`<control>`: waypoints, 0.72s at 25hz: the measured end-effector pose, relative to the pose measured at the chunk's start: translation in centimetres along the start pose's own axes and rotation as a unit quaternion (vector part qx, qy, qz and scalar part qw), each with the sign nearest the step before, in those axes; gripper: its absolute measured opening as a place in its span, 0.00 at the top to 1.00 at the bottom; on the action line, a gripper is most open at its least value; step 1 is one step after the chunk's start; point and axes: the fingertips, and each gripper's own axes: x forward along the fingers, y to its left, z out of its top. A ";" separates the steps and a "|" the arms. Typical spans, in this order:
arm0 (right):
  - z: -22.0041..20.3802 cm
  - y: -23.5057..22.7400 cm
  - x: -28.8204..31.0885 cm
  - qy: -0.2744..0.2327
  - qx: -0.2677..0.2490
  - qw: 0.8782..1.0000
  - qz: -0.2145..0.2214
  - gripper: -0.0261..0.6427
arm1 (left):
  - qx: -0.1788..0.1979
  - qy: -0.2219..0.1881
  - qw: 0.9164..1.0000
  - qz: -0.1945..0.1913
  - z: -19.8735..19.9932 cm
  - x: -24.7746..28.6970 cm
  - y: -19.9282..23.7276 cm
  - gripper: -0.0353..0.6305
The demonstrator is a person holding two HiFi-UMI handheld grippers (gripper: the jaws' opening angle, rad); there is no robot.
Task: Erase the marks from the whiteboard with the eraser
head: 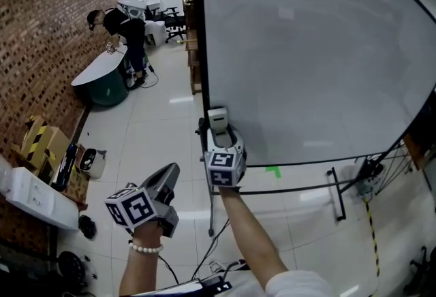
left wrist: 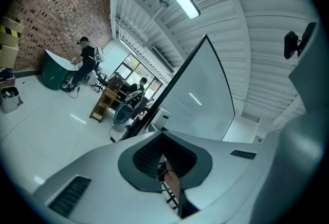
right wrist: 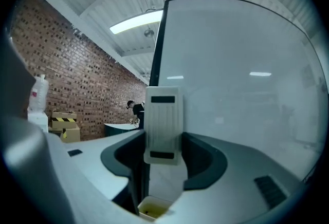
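Head view: my right hand-held gripper [head: 221,133] is clamped on the eraser [head: 217,118], which sits at the lower left edge of the whiteboard [head: 313,50]. I can't confirm it's touching. Left hand-held gripper [head: 169,173] hangs low, well off the board, jaws together with nothing in them. Board reads clean in every view, no marks I can find. I'd call the wiping done or nearly done.

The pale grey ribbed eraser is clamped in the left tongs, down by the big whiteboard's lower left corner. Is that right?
Not the left. The pale grey ribbed eraser is clamped in the right tongs, down by the big white whiteboard's lower left corner; the right gripper view shows it between them. The left tongs are shut on nothing.
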 end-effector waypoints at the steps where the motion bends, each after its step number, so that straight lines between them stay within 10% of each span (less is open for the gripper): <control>1: 0.0 -0.6 -0.2 0.000 0.001 1.000 -0.002 0.59 | 0.000 0.001 1.000 0.000 -0.2 0.3 -0.1 0.95; 18: -0.8 -13.5 -3.7 0.000 0.040 0.999 -0.030 0.59 | -0.003 0.019 1.000 -0.013 -6.0 9.0 -7.0 0.95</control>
